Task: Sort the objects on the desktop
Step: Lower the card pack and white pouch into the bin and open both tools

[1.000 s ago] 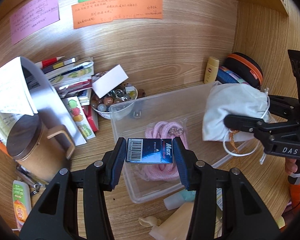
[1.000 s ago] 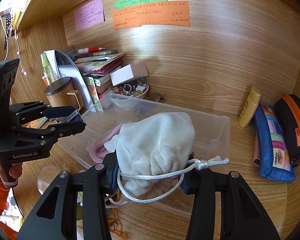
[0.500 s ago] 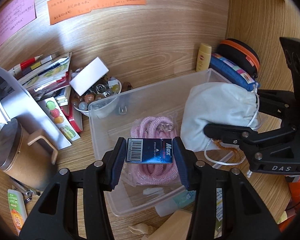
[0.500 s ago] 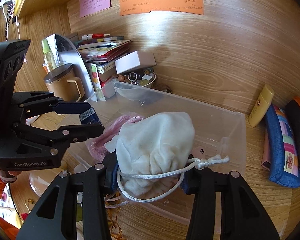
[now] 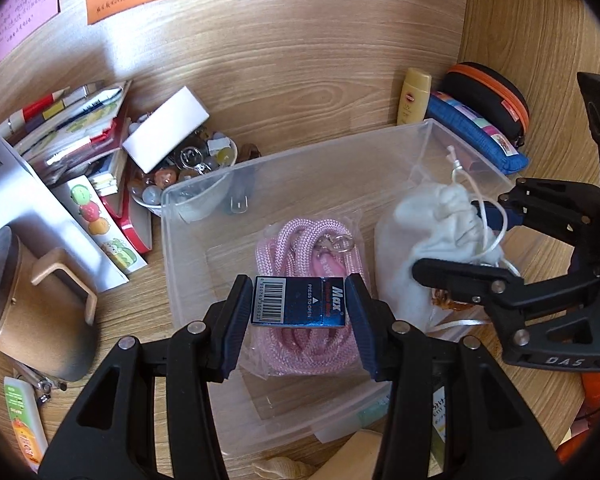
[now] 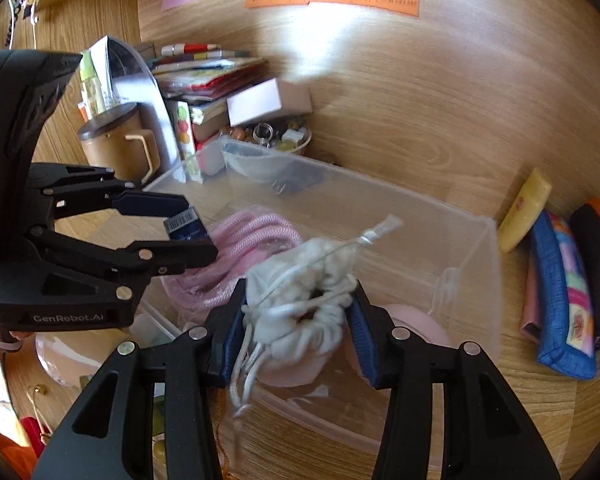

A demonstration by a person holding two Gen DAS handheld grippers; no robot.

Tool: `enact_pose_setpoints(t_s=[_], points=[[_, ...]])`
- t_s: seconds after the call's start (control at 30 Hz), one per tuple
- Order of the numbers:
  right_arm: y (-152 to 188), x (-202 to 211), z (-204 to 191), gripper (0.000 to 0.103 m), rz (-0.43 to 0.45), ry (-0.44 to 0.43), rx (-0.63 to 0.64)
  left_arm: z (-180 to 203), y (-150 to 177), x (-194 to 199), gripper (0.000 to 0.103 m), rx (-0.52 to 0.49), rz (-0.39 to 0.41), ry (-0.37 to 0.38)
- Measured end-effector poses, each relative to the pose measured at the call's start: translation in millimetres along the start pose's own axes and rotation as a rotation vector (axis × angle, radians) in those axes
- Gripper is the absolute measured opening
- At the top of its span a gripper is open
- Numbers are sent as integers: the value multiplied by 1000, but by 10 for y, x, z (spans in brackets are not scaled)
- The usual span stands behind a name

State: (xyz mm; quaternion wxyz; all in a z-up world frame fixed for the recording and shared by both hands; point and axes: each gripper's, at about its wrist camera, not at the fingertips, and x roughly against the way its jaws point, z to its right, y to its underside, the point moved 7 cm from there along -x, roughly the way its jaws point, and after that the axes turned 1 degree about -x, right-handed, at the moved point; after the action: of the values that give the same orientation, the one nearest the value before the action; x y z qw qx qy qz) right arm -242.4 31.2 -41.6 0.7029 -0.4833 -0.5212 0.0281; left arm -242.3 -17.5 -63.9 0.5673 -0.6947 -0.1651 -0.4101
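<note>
Now both tools sit lower than a second ago, down over the clear plastic bin (image 5: 432, 136) on the bench (image 5: 140, 312). Nearest in the left view, the left tool (image 5: 299, 301) is clenched on a small dark blue box (image 5: 299, 301) with a barcode, gripped by its two ends and hanging just above the pink rope (image 5: 300, 240) that lies bagged on the bin floor. In the right view, the right tool (image 6: 298, 322) pinches the gathered neck of a white drawstring pouch (image 6: 300, 300); a second ago the pouch hung above the bin, and now its body has sunk inside, beside the rope, seemingly resting on the bottom. Its pads press the cloth, so the pouch is not released. This suggests the pouch is all but placed and needs only letting go, while the box is poised for the same drop. The loose cord (image 6: 244, 364) trails over the near wall of the bin and could snag as the tool withdraws. Farther back, outside the bin, a bowl of trinkets (image 5: 188, 176), stacked books (image 5: 80, 128), a lidded brown mug (image 5: 28, 304), a yellow tube (image 5: 413, 98) and two zip cases (image 5: 476, 132) lie unsorted against the wooden wall.
</note>
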Motion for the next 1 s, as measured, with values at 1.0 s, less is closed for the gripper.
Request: enact_pose_setpoints(t_s=[1.0], points=[[-132, 218, 44, 78, 76, 29, -5, -96, -21, 180, 65, -13, 34, -69]])
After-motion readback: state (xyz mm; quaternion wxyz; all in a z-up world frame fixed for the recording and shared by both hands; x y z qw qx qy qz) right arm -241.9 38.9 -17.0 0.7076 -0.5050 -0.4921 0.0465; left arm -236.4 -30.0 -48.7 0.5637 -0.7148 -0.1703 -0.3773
